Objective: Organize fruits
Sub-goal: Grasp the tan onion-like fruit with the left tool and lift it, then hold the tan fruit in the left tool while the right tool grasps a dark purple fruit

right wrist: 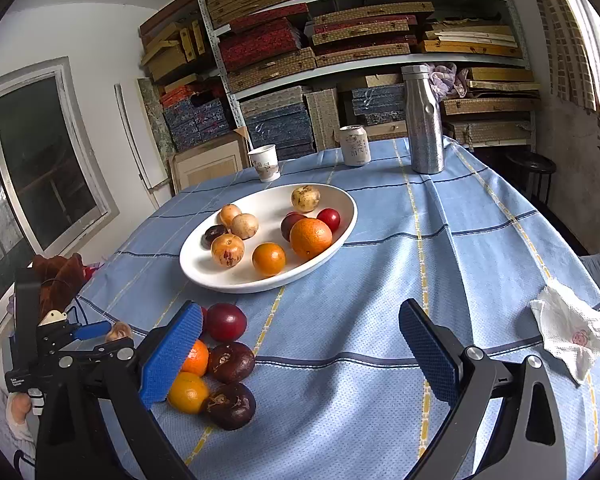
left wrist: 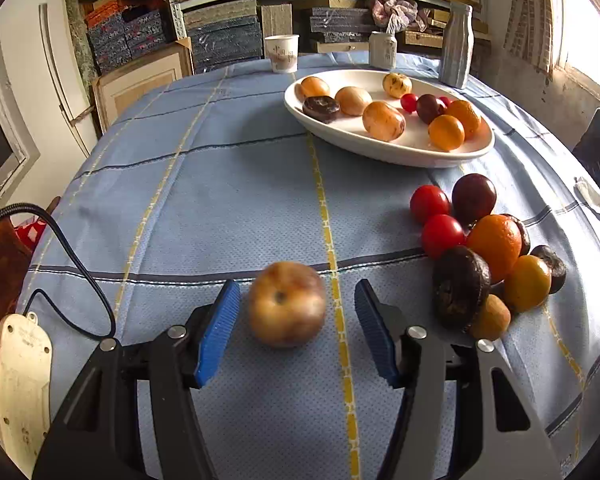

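We see a blue checked cloth (right wrist: 480, 248) covering the desk, shelves of stacked boxes (right wrist: 340, 40) behind its far edge. Our left gripper (left wrist: 296, 330) gapes wide around a loose brownish fruit (left wrist: 287, 310). Our right gripper (right wrist: 300, 354) is wide open, empty.

The can (right wrist: 355, 146) and paper cup (right wrist: 265, 163) carry print (too small to read).

Past my work area I see a paper cup (right wrist: 269, 163), a can (right wrist: 354, 145) and a steel bottle (right wrist: 423, 120) at the table's (right wrist: 480, 240) far edge, a crumpled napkin (right wrist: 572, 334) at right.
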`<state>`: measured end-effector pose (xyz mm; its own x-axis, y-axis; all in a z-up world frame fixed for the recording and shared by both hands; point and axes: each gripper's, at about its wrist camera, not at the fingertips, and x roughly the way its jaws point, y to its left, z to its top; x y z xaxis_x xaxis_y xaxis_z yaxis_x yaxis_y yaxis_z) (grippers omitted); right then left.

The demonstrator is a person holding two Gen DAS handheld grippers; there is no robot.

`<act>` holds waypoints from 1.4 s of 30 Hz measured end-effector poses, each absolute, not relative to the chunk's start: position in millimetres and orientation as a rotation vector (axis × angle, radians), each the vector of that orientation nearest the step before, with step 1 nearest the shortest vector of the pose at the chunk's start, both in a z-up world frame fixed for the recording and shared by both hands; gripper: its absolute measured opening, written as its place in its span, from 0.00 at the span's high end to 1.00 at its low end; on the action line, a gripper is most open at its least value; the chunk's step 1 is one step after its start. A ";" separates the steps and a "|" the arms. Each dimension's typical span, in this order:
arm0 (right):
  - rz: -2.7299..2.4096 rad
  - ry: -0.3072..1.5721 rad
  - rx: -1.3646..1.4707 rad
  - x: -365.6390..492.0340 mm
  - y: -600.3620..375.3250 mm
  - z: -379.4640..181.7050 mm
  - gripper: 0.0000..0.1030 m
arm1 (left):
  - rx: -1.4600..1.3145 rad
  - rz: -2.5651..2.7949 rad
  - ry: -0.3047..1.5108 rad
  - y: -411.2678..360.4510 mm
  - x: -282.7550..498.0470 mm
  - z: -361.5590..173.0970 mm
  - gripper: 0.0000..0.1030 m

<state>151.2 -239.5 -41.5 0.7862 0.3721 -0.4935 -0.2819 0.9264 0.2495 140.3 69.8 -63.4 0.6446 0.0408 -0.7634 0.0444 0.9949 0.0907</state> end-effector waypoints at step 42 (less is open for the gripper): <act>0.457 0.814 -0.313 140.0 -159.3 -81.3 0.28 | 0.008 0.021 0.875 88.4 141.4 -62.2 0.60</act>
